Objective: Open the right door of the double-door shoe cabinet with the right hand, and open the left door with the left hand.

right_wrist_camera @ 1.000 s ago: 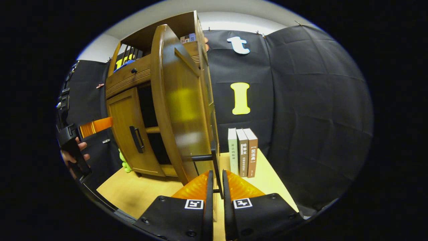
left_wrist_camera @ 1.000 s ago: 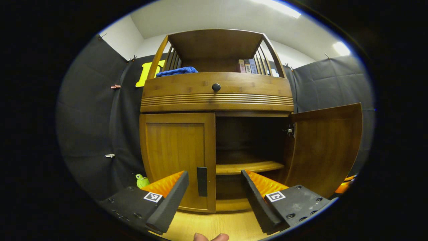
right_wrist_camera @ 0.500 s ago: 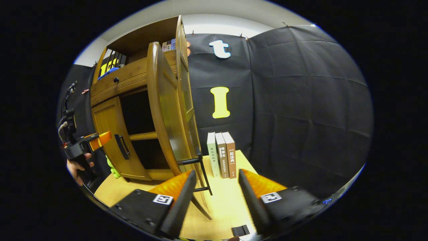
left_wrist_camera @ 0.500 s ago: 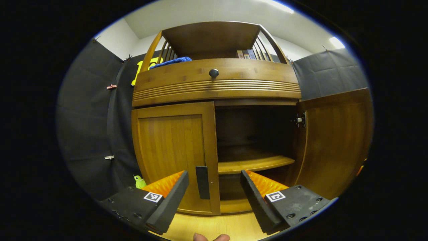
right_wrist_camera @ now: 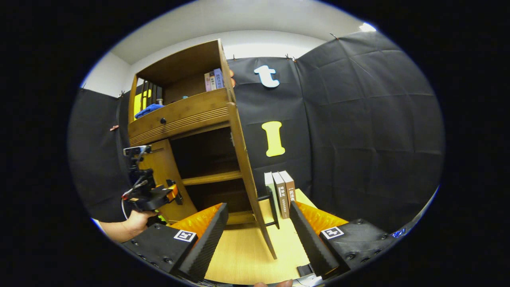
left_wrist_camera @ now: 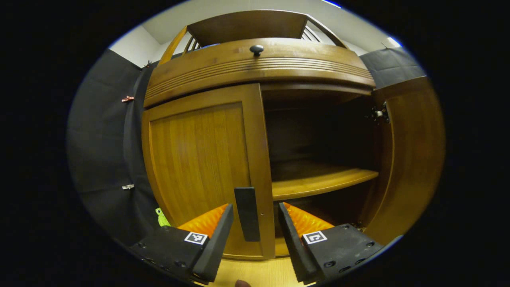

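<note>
1. The left gripper is spread wide with nothing held, its fingers on either side of the left door's handle without touching it.
2. That black handle stands upright, long axis vertical, straight ahead between the jaws at the inner edge of the closed left door.
3. The left gripper looks nearer and need only advance and close.
4. The right gripper hangs open and empty, the right door swung wide, its handle just ahead.
</note>
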`<state>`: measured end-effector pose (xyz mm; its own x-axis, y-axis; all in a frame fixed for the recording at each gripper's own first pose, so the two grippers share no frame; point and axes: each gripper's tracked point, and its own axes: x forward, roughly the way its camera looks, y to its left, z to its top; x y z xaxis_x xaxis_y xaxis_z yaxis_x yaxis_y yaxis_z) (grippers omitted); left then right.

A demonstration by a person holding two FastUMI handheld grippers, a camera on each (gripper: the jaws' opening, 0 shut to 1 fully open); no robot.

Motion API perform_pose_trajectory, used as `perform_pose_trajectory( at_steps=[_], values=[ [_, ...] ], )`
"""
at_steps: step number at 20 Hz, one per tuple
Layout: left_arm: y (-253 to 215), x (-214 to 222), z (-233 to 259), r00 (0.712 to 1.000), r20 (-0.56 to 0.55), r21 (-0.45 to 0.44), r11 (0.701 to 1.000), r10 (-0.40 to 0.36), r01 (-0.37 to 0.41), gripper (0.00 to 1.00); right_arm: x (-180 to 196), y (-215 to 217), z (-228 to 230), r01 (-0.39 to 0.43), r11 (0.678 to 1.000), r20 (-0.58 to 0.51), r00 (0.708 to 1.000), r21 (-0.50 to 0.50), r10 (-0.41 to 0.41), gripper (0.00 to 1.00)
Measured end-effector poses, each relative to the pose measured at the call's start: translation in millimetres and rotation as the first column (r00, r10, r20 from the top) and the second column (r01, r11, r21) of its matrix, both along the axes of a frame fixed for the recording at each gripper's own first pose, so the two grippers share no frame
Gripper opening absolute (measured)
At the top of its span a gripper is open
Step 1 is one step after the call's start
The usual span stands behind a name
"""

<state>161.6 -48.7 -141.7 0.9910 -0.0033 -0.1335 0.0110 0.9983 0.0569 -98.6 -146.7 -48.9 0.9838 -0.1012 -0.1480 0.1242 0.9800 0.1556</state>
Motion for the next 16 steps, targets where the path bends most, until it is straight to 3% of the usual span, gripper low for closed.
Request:
perform_pose_trajectory(
  at_steps=[3, 10, 16],
  values=[
    [3.2, 19.0, -11.1, 1.0, -0.018, -0.033, 0.999, 0.003, -0.004, 0.66, -4.8, 18.9, -5.5, -0.029, 1.0, -0.018, 0.999, -0.011, 0.029, 0.98],
    [11.4, 44.8, -24.6, 0.999, -0.052, -0.048, 0.999, 0.003, -0.005, 0.38, -11.1, 27.0, -1.1, -0.023, 0.998, -0.014, 1.0, -0.05, 0.022, 0.98],
    [17.2, 21.5, -23.1, 0.997, -0.075, -0.05, 0.999, -0.012, 0.008, 0.32, -10.5, 39.0, 0.1, -0.031, 0.997, -0.014, 0.999, -0.07, 0.03, 1.0]
  ],
)
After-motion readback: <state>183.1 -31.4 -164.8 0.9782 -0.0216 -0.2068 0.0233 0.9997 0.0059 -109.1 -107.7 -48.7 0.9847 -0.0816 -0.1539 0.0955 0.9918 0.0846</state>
